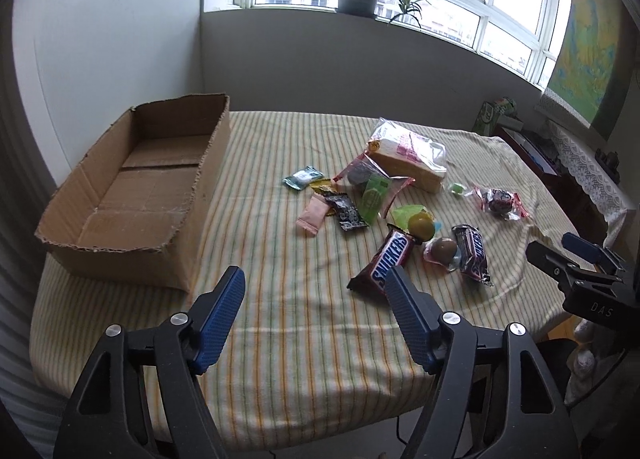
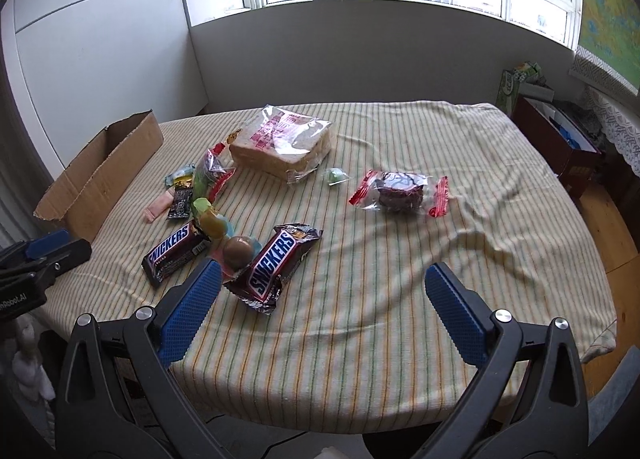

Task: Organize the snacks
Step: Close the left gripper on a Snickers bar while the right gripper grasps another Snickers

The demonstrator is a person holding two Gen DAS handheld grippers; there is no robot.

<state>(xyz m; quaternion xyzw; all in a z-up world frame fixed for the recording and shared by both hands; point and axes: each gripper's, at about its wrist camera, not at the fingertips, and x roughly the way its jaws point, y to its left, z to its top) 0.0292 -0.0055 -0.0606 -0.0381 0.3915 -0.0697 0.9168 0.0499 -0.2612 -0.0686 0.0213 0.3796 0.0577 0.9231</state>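
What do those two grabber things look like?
Each hand-held gripper is black plastic with triangle cut-outs, silver round bolts and two long fingers lined with bumpy blue pads. That goes for the left hand-held gripper and the right hand-held gripper. White letters are printed on their bodies.

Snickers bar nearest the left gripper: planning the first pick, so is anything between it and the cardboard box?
Nothing visible. Bare striped cloth lies between the Snickers bar and the cardboard box, whose open inside looks empty. The left gripper is open, holding nothing.
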